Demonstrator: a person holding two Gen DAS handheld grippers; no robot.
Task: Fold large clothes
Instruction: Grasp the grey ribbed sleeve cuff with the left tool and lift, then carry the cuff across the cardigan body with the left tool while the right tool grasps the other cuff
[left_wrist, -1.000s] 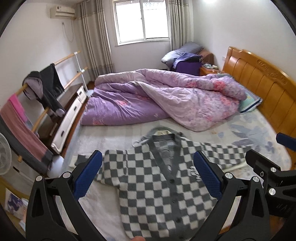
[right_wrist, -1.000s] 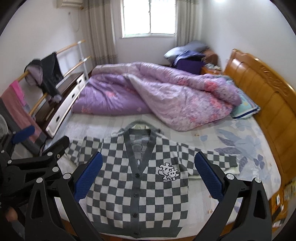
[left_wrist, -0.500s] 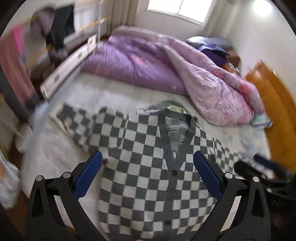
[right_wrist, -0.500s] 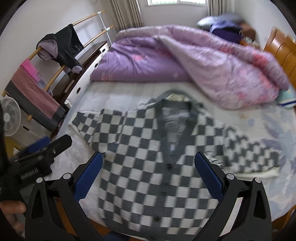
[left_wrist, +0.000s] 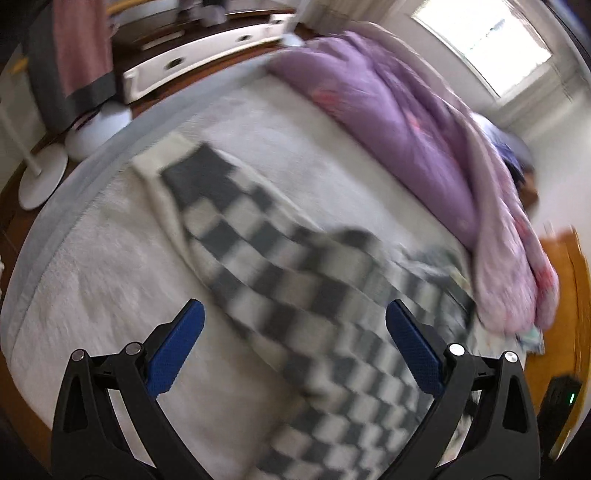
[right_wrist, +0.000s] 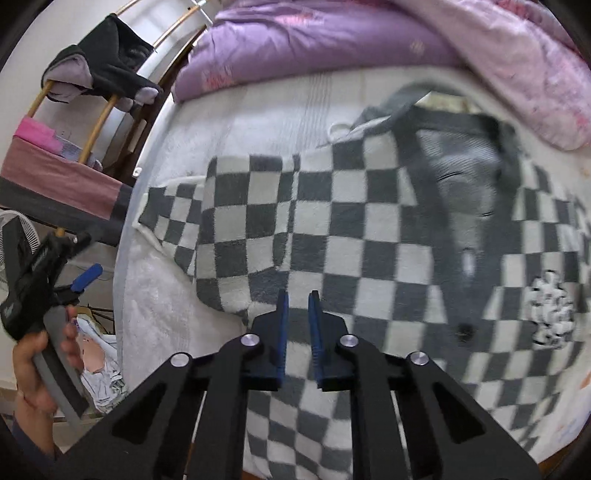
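While the left gripper (left_wrist: 293, 334) hangs spread wide over the checked cardigan (right_wrist: 369, 236), the right gripper (right_wrist: 296, 301), fingers nearly together, grasps nothing, the sleeve (right_wrist: 173, 218) at nine o'clock.

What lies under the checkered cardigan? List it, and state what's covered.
The checkered cardigan lies spread on a white fleecy blanket covering the bed. Inside its open neckline a grey inner garment shows. Whatever sits beneath the cardigan's body is hidden by the knit.
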